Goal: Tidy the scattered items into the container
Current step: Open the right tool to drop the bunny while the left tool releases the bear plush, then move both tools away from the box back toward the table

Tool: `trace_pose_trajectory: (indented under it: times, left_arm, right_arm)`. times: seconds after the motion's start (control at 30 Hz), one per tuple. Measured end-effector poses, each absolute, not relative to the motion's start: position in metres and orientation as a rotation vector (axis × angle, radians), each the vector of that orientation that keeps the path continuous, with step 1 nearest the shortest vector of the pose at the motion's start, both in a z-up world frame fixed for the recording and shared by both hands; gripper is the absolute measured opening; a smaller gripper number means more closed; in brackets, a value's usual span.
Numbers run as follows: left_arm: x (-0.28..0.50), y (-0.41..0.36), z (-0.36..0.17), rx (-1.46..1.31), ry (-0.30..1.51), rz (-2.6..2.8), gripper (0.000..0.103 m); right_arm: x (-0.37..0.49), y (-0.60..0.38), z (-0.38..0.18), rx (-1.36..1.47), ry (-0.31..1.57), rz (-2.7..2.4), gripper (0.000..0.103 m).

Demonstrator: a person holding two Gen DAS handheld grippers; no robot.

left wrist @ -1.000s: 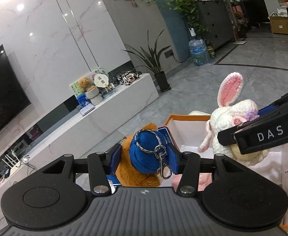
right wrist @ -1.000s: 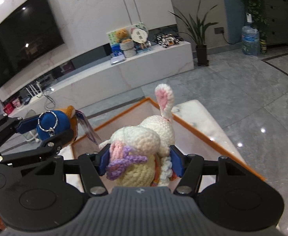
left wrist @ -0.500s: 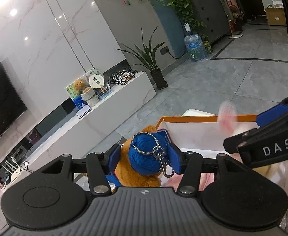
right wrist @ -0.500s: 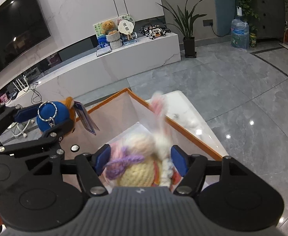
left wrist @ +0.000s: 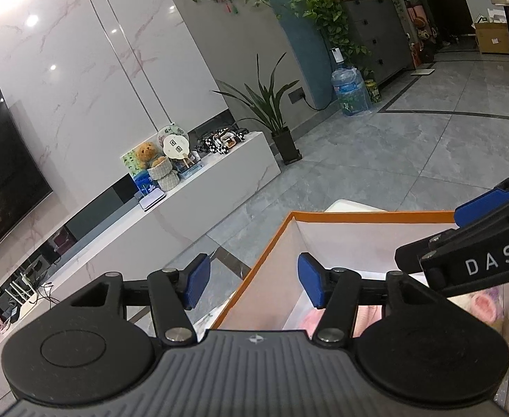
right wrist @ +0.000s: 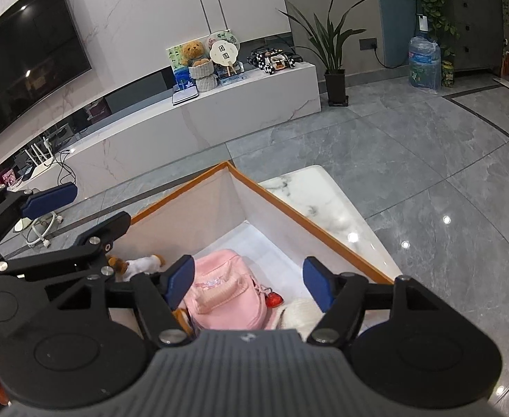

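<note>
A white box with an orange rim [right wrist: 310, 219] stands on a marble table; it also shows in the left wrist view [left wrist: 358, 212]. Inside lie a pink bag [right wrist: 226, 292], the white crochet rabbit [right wrist: 297, 311] and part of the brown bear toy [right wrist: 139, 264]. My right gripper [right wrist: 249, 283] is open and empty above the box. My left gripper [left wrist: 254, 283] is open and empty over the box's left rim; it shows at the left of the right wrist view [right wrist: 84, 208]. The right gripper's fingers [left wrist: 480, 239] cross the left wrist view at right.
The marble table top [right wrist: 327, 201] juts past the box on the right. A low white TV bench [right wrist: 219, 111] with toys stands beyond, a TV [right wrist: 21, 52] on the wall, a potted plant [right wrist: 330, 55] and a water bottle [right wrist: 424, 62] on the grey floor.
Both grippers have opened. The bear with the blue cap left the left gripper and the crochet rabbit left the right gripper; both now lie in the box.
</note>
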State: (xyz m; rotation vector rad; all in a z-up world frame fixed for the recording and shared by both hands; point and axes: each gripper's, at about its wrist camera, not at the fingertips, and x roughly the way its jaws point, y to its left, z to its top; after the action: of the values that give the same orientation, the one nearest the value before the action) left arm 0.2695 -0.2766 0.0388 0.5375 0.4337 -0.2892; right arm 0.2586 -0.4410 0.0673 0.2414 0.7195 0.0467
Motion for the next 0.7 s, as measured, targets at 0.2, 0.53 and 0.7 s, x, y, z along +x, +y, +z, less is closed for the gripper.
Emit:
trace_pose_trajectory:
  times: [0.2,0.53,0.7]
  left_arm:
    - [0.267,-0.275,0.038,0.528,0.442,-0.286,0.066]
    - [0.262,-0.266,0.044,0.508,0.441,-0.277,0.066]
    - [0.257,-0.248,0.052,0.489,0.440,-0.258,0.066]
  right_arm:
    - [0.257,-0.440,0.069,0.238,0.720,0.048,0.072]
    - [0.250,-0.434,0.081,0.226,0.703,0.055,0.072]
    - [0.248,-0.425,0.087,0.207,0.698,0.072,0.072]
